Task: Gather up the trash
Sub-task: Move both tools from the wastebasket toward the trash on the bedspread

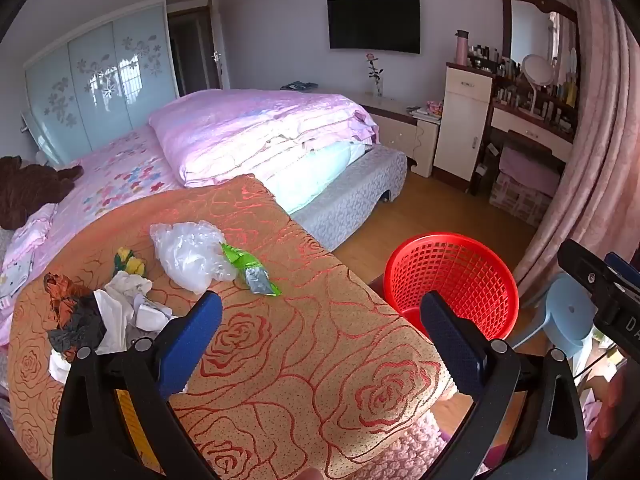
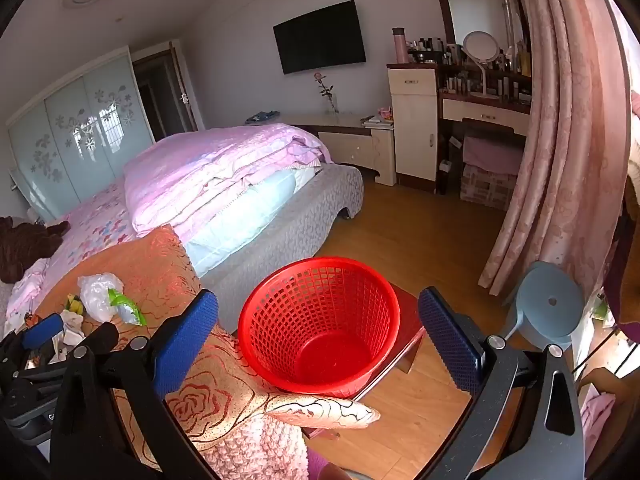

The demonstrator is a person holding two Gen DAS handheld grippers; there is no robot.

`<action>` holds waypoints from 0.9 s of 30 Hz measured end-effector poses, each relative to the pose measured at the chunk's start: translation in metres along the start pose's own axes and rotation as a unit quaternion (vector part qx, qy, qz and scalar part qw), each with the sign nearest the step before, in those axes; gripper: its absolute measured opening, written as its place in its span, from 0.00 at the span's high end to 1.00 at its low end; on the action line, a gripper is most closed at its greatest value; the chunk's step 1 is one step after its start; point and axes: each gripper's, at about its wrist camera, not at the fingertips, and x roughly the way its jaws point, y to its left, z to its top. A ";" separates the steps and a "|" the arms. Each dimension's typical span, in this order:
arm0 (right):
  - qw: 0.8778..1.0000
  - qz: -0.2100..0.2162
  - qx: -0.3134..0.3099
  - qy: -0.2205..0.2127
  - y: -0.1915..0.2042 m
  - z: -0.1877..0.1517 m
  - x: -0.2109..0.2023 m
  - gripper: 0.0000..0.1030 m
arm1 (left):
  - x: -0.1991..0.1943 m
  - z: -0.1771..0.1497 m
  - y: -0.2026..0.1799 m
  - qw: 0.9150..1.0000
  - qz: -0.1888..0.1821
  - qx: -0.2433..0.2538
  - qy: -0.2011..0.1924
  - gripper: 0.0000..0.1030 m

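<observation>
Left wrist view: left hand-held gripper (image 1: 320,320) gaping, empty, nearer the green wrapper (image 1: 250,268) lying ahead-left on the orange bedspread (image 1: 280,360), long axis diagonal; right hand-held gripper (image 2: 320,328) gaping over red basket (image 2: 320,320).

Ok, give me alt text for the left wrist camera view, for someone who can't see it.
The open left tongs hover over an orange rose-patterned blanket, holding nothing. Trash lies ahead on it: a clear plastic bag, a green wrapper and crumpled paper. An empty red basket stands on the right beside the bed.
</observation>
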 end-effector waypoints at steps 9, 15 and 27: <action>1.000 -0.001 0.001 0.000 -0.001 0.000 0.000 0.05 | 0.000 0.000 0.000 1.000 -0.003 -0.001 0.001 0.07; 1.000 0.000 0.001 0.003 -0.001 -0.001 0.000 0.05 | 0.000 0.000 0.000 1.000 -0.004 -0.001 0.003 0.07; 1.000 0.001 0.001 0.003 0.000 -0.002 -0.001 0.05 | 0.003 -0.008 0.005 1.000 -0.002 -0.005 0.006 0.07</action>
